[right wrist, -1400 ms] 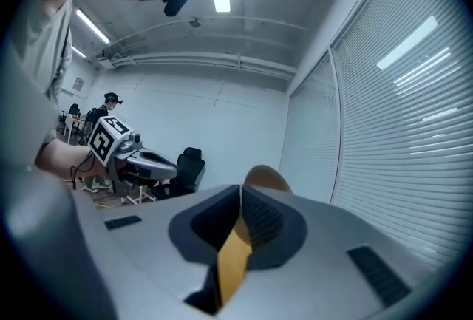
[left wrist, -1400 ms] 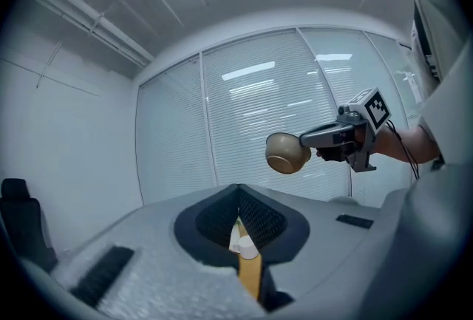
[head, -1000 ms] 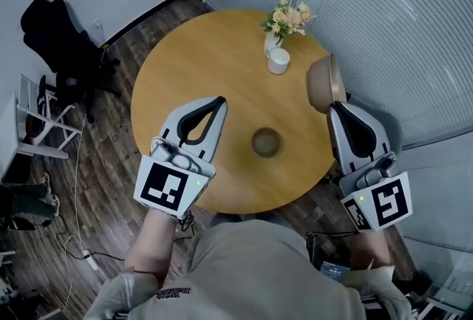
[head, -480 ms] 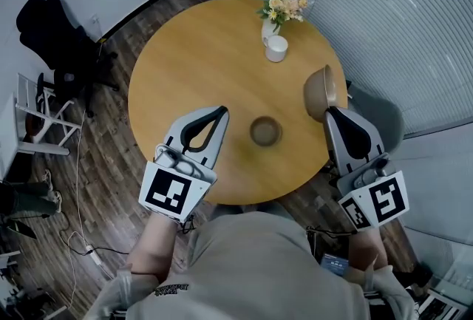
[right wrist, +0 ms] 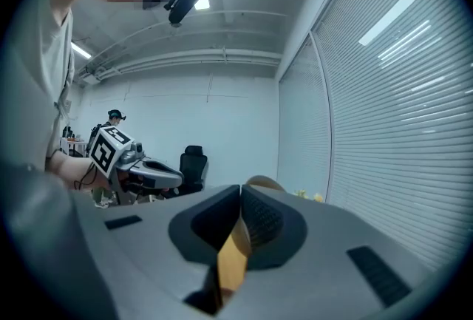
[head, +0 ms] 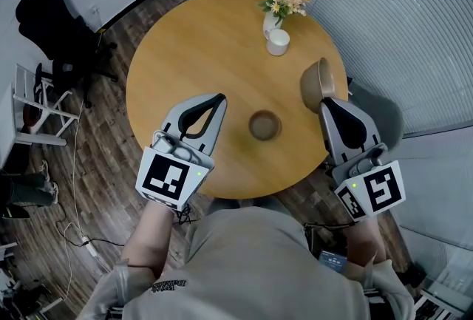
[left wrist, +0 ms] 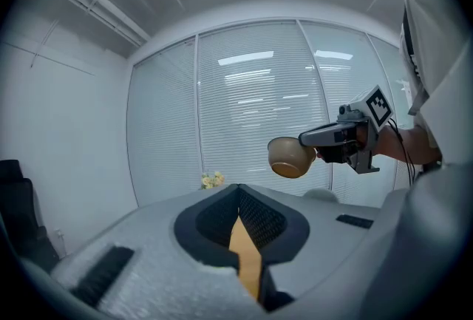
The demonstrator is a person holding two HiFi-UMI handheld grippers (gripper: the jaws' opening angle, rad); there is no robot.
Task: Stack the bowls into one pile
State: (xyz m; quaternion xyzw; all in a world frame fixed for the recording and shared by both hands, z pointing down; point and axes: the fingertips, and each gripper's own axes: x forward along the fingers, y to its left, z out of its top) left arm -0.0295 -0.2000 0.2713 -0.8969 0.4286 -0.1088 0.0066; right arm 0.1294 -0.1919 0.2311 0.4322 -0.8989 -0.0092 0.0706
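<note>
A dark brown bowl (head: 264,125) stands upright near the middle of the round wooden table (head: 199,52). A tan bowl (head: 316,82) hangs tilted on its side over the table's right edge, and my right gripper (head: 324,101) is shut on its rim. In the right gripper view only the bowl's rim (right wrist: 263,181) shows above the closed jaws of that gripper (right wrist: 240,190). My left gripper (head: 219,100) hovers left of the dark bowl, shut and empty. Seen from the left gripper (left wrist: 238,191), the tan bowl (left wrist: 290,157) hangs in the air at the right gripper's tip.
A vase of flowers (head: 284,4) and a white cup (head: 278,42) stand at the table's far side. A black chair (head: 63,38) and a white rack (head: 37,111) are on the floor at the left. A grey seat (head: 378,115) and window blinds are at the right.
Both grippers have sunk a little. The tan bowl has come slightly lower and nearer the table's right edge. The dark bowl has not moved.
</note>
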